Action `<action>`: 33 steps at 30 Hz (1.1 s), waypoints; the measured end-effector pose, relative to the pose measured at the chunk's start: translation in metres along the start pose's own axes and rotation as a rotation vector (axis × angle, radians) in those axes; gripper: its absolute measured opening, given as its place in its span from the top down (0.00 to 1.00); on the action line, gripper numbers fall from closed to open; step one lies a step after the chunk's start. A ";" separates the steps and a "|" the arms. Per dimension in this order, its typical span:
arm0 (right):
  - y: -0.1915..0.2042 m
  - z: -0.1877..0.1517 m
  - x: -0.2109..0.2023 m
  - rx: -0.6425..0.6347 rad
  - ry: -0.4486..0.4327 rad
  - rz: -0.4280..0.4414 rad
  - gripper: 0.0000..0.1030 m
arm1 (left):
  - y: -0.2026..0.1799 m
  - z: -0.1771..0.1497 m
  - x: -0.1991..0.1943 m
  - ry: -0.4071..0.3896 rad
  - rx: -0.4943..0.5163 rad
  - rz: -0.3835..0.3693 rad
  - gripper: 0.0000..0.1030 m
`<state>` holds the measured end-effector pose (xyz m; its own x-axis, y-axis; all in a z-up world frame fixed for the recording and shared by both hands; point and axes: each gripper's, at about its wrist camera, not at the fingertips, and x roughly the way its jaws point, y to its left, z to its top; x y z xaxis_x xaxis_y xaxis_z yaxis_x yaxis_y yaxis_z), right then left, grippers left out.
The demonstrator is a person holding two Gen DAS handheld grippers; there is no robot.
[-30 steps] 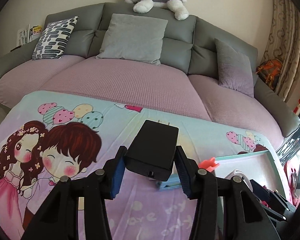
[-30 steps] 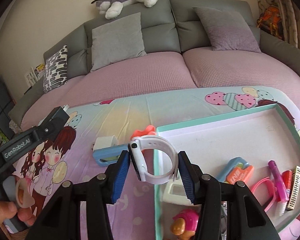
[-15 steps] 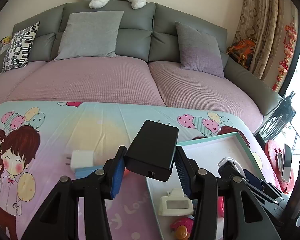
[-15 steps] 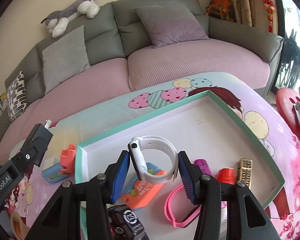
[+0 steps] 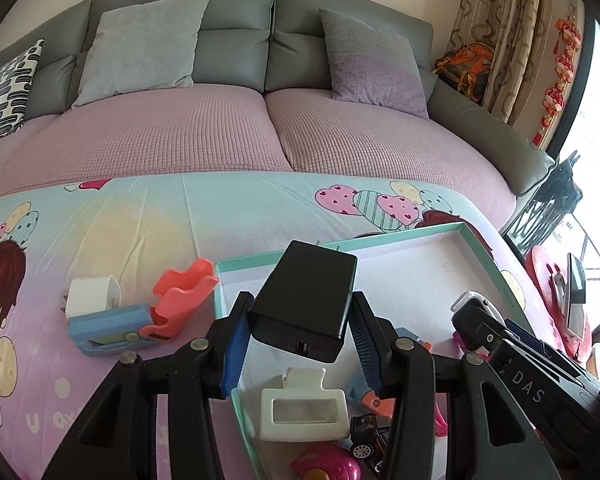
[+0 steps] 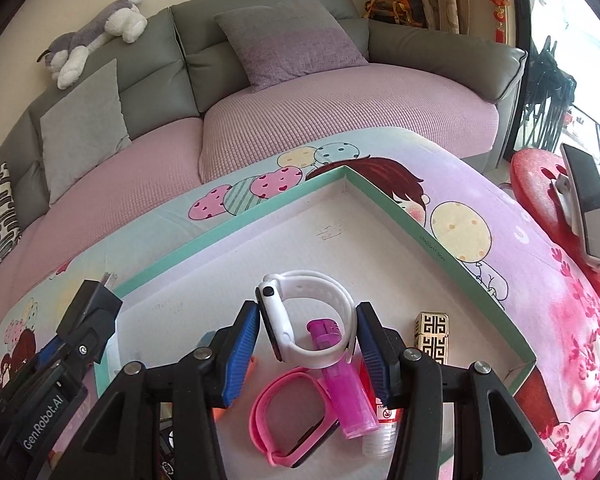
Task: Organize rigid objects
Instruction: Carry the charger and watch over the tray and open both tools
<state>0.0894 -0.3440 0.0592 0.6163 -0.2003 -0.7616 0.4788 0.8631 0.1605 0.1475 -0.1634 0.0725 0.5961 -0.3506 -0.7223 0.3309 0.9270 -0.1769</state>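
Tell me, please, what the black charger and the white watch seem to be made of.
The black charger: probably hard matte plastic, going by its flat faces, crisp edges and dull sheen, with metal prongs at the far end. The white watch: a strap that looks like smooth silicone, curving softly with punched holes; its case seems glossy plastic.

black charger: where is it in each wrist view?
Left wrist: black charger sits centre frame, clamped between the left gripper pads, over the near-left end of the green-rimmed tray.
Right wrist: only its tip shows at the left edge, over the tray's left rim, held by the other gripper.
Shared landmark: the tray; the white watch hangs over it in the right gripper.
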 end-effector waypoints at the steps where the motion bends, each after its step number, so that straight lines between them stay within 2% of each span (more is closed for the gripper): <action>1: 0.000 0.000 0.000 0.001 0.001 -0.003 0.49 | -0.002 -0.001 0.001 0.004 0.003 -0.005 0.51; 11: -0.001 -0.001 0.003 -0.009 0.024 -0.017 0.48 | -0.006 0.000 0.000 0.012 0.005 0.010 0.50; 15: 0.000 0.000 0.003 -0.011 0.031 -0.022 0.48 | -0.001 0.002 -0.004 0.013 -0.016 0.029 0.40; 20: 0.000 0.001 0.001 -0.006 0.027 -0.020 0.35 | 0.009 0.006 -0.012 0.010 -0.047 0.094 0.34; 22: 0.000 0.000 0.002 -0.001 0.032 -0.010 0.31 | 0.015 0.006 -0.014 0.001 -0.061 0.123 0.16; 23: 0.000 0.000 0.003 -0.001 0.035 -0.007 0.29 | 0.018 0.007 -0.016 -0.006 -0.067 0.136 0.14; 27: 0.002 -0.001 0.005 -0.007 0.031 0.001 0.18 | 0.032 0.008 -0.019 -0.007 -0.106 0.188 0.14; 31: 0.002 -0.001 0.002 0.015 0.017 0.042 0.01 | 0.046 0.006 -0.017 0.019 -0.155 0.210 0.14; 33: 0.005 0.000 0.001 0.006 0.008 0.043 0.00 | 0.052 0.005 -0.017 0.024 -0.171 0.229 0.14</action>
<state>0.0922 -0.3396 0.0588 0.6315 -0.1594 -0.7588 0.4560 0.8679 0.1971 0.1581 -0.1095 0.0792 0.6226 -0.1281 -0.7720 0.0605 0.9914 -0.1157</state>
